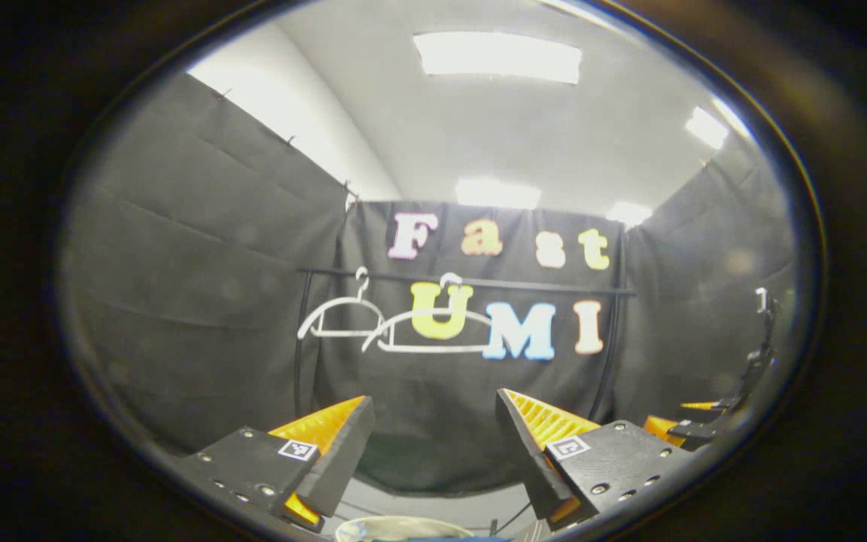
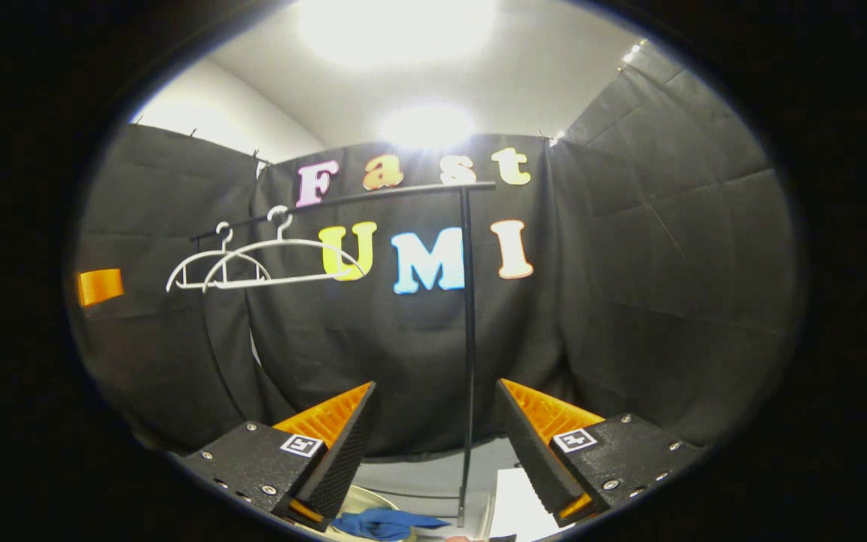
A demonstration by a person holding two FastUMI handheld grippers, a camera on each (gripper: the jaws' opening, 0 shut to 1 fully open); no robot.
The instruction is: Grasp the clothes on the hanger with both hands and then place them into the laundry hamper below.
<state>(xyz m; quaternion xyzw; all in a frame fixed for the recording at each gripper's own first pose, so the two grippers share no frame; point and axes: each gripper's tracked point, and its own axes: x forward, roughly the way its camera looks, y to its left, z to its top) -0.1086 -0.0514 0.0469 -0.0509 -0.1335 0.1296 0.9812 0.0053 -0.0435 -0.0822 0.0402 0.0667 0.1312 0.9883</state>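
Both hangers hang bare on the rail, blue cloth lies low in the hamper; soft, light, limp, best pinched at bunched folds; left gripper & right gripper jaws wide apart, holding nothing.

Laundry hamper mostly cut off.
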